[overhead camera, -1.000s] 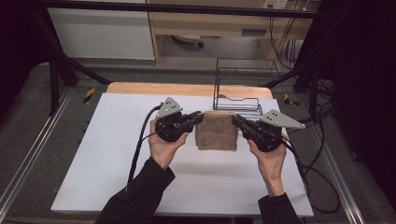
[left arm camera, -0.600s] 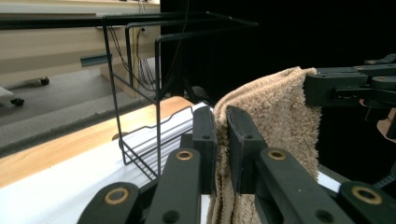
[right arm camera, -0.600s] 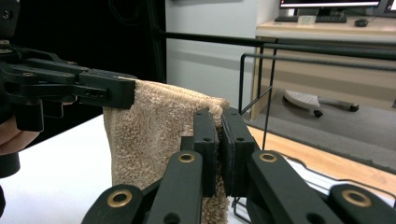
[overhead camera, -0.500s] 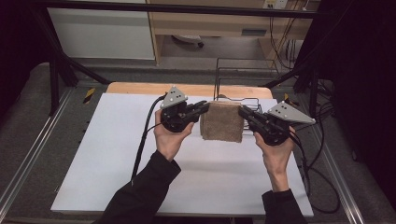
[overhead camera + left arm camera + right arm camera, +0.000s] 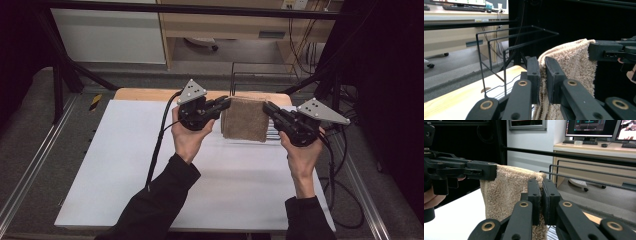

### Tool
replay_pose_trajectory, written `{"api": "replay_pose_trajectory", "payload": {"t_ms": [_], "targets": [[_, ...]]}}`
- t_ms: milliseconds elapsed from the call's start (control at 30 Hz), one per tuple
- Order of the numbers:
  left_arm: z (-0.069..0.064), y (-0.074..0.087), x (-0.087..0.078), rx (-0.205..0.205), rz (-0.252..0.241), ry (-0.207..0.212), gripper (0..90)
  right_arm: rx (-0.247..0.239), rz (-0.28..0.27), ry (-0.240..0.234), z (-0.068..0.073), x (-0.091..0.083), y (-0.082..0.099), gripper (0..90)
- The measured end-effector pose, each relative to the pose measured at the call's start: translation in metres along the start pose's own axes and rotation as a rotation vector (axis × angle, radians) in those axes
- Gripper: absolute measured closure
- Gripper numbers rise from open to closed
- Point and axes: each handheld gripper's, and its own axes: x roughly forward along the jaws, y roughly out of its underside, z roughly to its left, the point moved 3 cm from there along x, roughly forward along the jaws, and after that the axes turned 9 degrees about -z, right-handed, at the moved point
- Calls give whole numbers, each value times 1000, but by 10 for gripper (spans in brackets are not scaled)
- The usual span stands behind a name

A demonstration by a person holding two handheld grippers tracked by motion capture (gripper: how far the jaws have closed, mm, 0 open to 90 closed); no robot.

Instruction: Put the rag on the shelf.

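Brown towel (image 5: 245, 119) hangs clamped between left tongs (image 5: 226, 103) and right tongs (image 5: 268, 108).

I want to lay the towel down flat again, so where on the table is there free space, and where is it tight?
The white mat is bare on its left half, left of the left gripper, and along the near edge between the forearms. It is crowded at the far right: the wire rack stands just behind the towel, which hangs between the left gripper and the right gripper.
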Motion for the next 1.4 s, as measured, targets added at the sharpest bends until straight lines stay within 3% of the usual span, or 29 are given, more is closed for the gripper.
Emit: {"api": "replay_pose_trajectory", "payload": {"t_ms": [300, 1000, 1400], "targets": [[-3, -15, 12, 9, -33, 3, 820, -32, -29, 27, -10, 2, -14, 861], [-9, -46, 42, 27, -92, -2, 819, -48, -90, 88, -32, 3, -44, 862], [-6, -63, 56, 37, -109, -18, 819, -65, -108, 118, -41, 12, -62, 862]]}}
